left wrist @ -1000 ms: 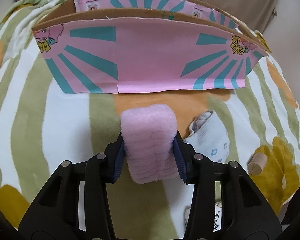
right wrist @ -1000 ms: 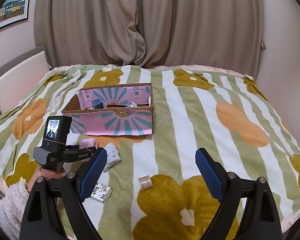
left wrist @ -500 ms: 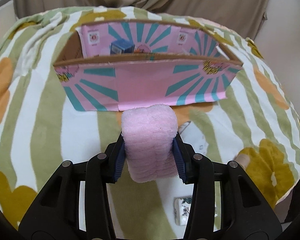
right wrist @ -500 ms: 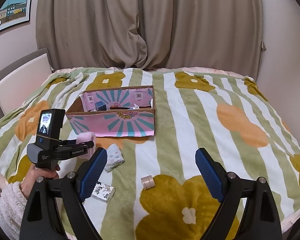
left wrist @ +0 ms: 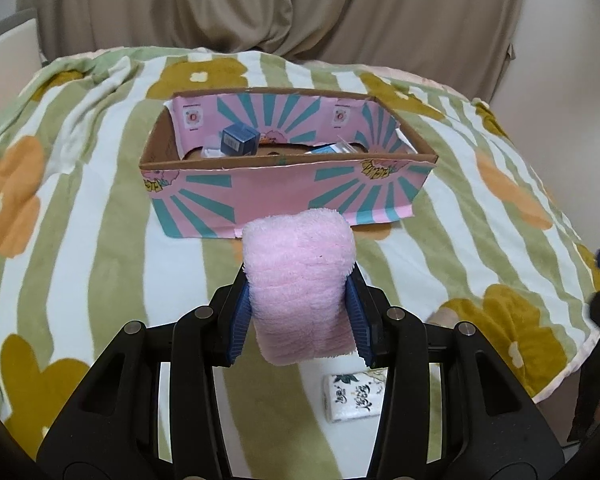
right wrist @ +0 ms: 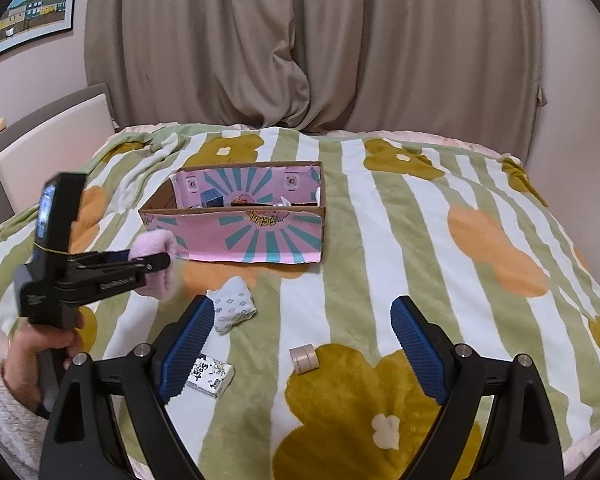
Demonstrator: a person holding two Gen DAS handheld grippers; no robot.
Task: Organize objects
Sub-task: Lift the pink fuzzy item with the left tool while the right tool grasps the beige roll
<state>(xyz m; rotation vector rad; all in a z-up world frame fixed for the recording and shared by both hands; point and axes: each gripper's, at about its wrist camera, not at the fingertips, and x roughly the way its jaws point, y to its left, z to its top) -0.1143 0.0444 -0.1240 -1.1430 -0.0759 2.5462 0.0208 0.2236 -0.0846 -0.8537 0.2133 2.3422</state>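
Observation:
My left gripper [left wrist: 300, 312] is shut on a fluffy pink rolled cloth [left wrist: 302, 280], held in the air above the blanket in front of the pink and teal cardboard box [left wrist: 284, 196]. In the right wrist view the same pink cloth [right wrist: 160, 260] sits in the left gripper [right wrist: 156, 264], left of the box [right wrist: 256, 236]. The box holds a small blue carton [left wrist: 238, 140] and other items. My right gripper [right wrist: 300, 344] stands open over the blanket with nothing between its fingers. A rolled white patterned sock [right wrist: 234, 310], a small printed packet [right wrist: 211, 375] and a beige tape roll [right wrist: 305, 358] lie near it.
A striped, flowered blanket [right wrist: 440, 240] covers the bed. Beige curtains [right wrist: 308, 40] hang behind it, with a pale headboard panel [right wrist: 52, 140] at the left. A hand in a fluffy white sleeve [right wrist: 8, 412] holds the left gripper. The printed packet [left wrist: 352, 398] lies under the left gripper.
The left gripper has risen and pulled back with the pink cloth, so the box's inside now shows from above. The right gripper has stayed put.

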